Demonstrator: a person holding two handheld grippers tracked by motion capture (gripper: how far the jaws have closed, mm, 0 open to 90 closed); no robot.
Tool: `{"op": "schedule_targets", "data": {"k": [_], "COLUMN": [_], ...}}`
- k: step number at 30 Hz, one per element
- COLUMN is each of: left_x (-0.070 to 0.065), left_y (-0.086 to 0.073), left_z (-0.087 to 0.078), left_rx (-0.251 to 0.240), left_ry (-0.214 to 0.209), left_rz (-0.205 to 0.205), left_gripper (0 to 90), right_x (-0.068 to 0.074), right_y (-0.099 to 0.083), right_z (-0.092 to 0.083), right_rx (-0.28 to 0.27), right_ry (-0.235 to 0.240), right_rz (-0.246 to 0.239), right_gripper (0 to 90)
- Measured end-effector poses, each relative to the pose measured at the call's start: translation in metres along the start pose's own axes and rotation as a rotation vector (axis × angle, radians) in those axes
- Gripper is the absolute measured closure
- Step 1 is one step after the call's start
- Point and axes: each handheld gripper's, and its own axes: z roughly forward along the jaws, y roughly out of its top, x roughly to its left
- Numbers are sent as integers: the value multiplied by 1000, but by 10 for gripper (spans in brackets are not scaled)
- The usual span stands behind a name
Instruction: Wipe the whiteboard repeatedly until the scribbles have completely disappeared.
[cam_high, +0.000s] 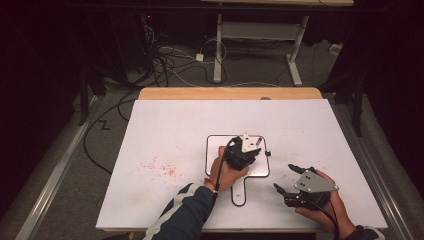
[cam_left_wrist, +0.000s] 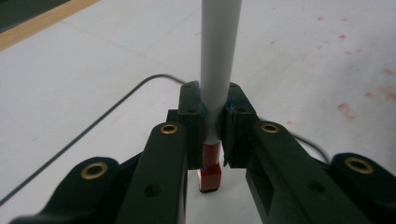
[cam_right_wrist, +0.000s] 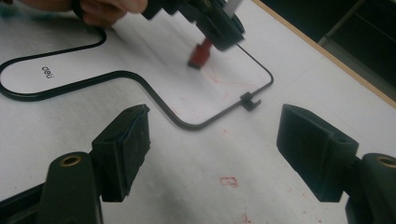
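Now left tongs (cam_left_wrist: 212, 135) clamp marker (cam_left_wrist: 219, 60) upright, red tip down on whiteboard (cam_right_wrist: 154, 56); right tongs (cam_right_wrist: 212, 149) wide open, empty.

Marker (cam_left_wrist: 219, 70) top cut off by edge; tip blurred.

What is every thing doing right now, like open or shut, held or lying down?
Left gripper: shut on the marker, over the whiteboard.
Marker: clamped between the jaws, red tip down at the board.
Small whiteboard: lying flat on the table, faint red marks on it.
Right gripper: open, nothing between the jaws, beside the board.
Table: white top, red smudges at its left.
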Motion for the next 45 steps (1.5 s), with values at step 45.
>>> {"op": "schedule_targets", "data": {"k": [45], "left_x": [22], "left_y": [7], "left_z": [14], "left_rx": [-11], "left_ry": [-60], "left_rz": [-32], "left_gripper": [788], "right_x": [0], "right_y": [1], "right_z": [0], "right_rx": [-4], "right_ry": [5], "right_rz": [-3], "right_gripper": [264]}}
